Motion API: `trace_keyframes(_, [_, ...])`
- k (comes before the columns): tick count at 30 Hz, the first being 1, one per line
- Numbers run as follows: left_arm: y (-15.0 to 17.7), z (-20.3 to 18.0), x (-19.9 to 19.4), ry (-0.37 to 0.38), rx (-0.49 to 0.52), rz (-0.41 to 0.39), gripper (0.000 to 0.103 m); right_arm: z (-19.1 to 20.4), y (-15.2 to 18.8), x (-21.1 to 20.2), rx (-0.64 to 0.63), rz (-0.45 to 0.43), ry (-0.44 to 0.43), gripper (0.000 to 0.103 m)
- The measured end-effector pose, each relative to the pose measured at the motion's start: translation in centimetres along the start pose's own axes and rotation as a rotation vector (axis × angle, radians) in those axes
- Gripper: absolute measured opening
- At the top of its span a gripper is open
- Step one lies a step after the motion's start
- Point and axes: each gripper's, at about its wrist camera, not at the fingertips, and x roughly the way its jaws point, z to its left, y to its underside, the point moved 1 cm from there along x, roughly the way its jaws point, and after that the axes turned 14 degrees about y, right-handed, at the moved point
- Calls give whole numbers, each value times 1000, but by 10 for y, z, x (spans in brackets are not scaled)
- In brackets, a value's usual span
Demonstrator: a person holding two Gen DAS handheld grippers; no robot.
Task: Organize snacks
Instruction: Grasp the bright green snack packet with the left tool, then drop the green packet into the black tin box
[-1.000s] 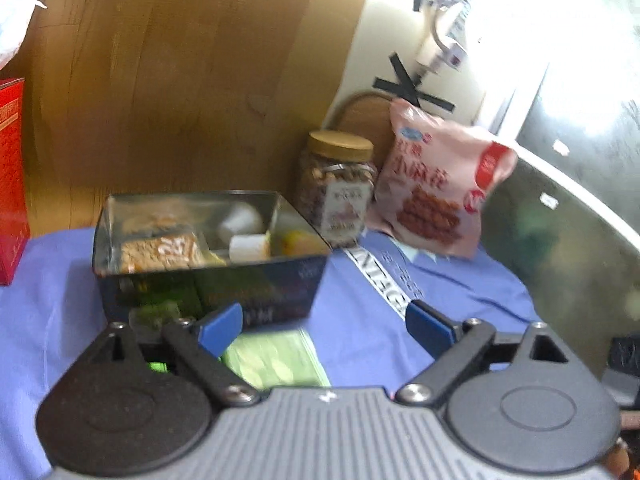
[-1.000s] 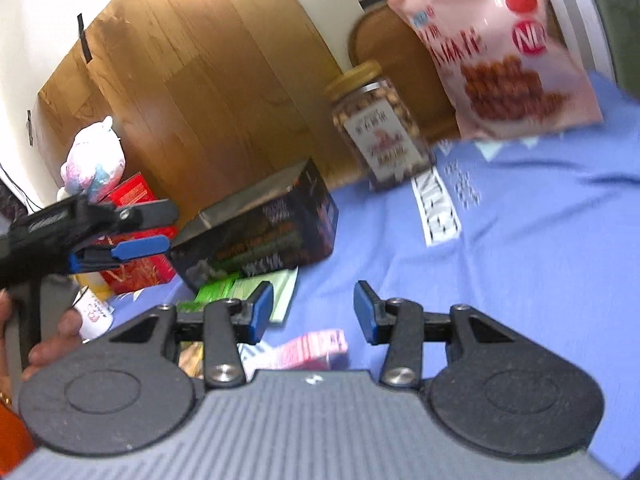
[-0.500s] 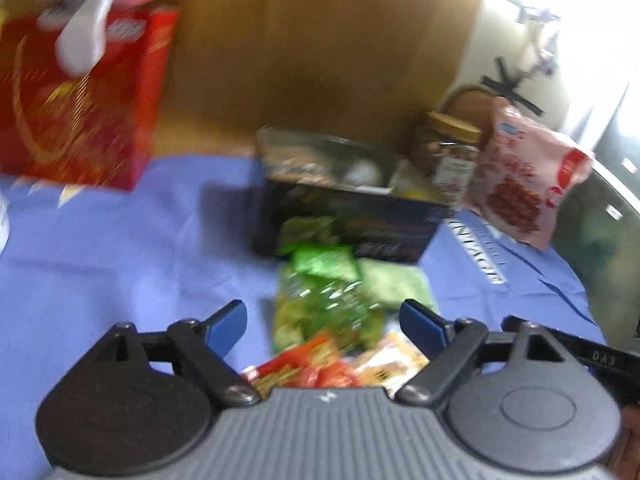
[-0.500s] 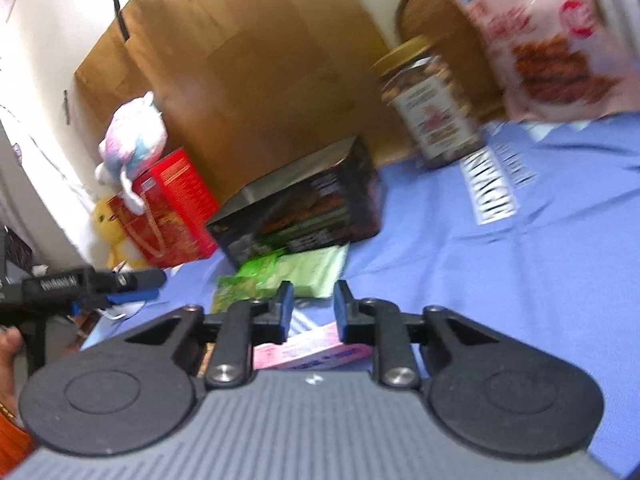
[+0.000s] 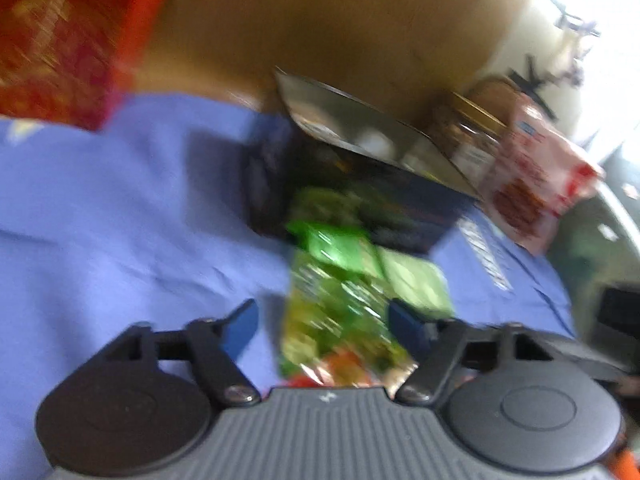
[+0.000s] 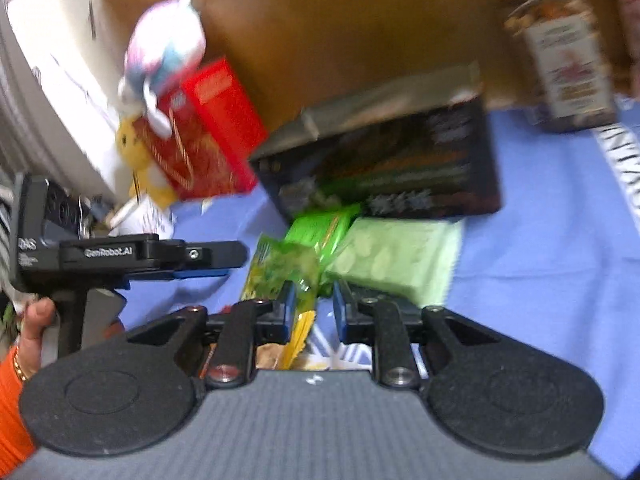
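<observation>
A dark open tin box (image 5: 360, 168) (image 6: 392, 176) with snacks inside stands on the blue cloth. Several snack packets lie in front of it: a bright green one (image 5: 340, 248) (image 6: 320, 228), a pale green one (image 5: 416, 280) (image 6: 396, 260) and a yellow-green one (image 5: 340, 320) (image 6: 280, 268). My left gripper (image 5: 324, 324) is open, low over the yellow-green packet. My right gripper (image 6: 314, 308) has its jaws narrowly apart above the near packets, holding nothing. The left gripper also shows in the right wrist view (image 6: 168, 256).
A red box (image 5: 64, 40) (image 6: 208, 132) with a plush toy (image 6: 164, 52) on it stands at the left. A nut jar (image 6: 560, 48) (image 5: 468, 136) and a pink snack bag (image 5: 532, 184) stand at the right, against a wooden board. Both views are blurred.
Both grippers have swung left and down toward the packets in front of the tin. My right gripper's jaws have narrowed from a wider opening. The left stays open.
</observation>
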Motion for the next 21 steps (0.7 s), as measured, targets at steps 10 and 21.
trace_keyframes(10, [-4, -25, -22, 65, 48, -73, 34, 28, 4, 5, -116, -71, -41, 21])
trace_keyframes(21, [-106, -61, 11, 71, 155, -179, 35, 24, -67, -13, -172, -325, 13, 20])
